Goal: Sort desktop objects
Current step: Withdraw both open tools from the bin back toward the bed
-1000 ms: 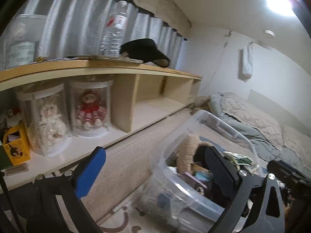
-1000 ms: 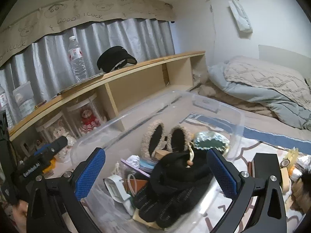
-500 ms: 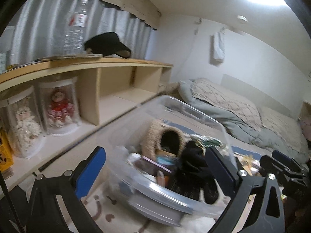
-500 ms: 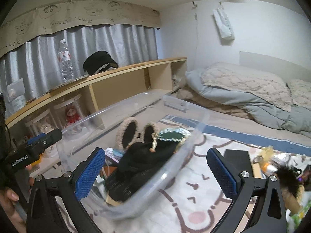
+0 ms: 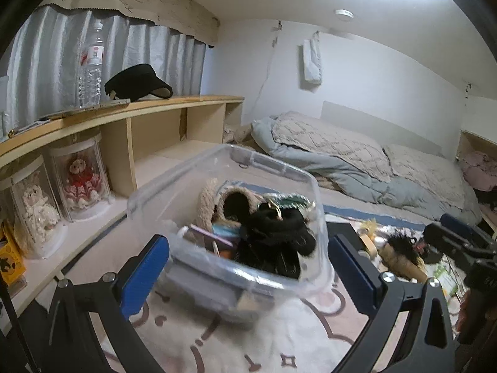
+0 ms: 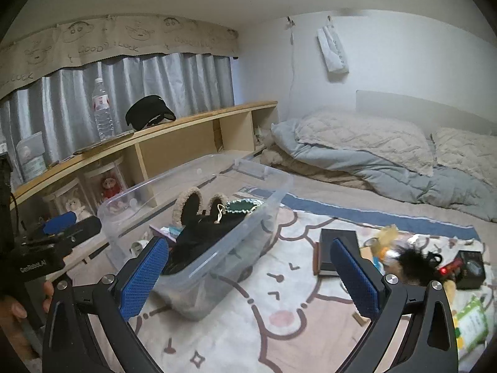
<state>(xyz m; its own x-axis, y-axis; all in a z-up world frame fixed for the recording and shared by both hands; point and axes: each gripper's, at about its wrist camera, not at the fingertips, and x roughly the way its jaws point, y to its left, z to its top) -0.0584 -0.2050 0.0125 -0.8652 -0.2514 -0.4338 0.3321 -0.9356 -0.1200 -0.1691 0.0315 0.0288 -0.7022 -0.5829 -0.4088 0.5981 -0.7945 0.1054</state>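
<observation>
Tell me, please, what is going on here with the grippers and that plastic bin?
A person holds two grippers over a patterned blanket on a bed. Both the left gripper and the right gripper are open and hold nothing. The clear plastic bin already contains fuzzy slippers and dark clothing. A dark box, a black furry item and other small things lie loose on the blanket beside it.
</observation>
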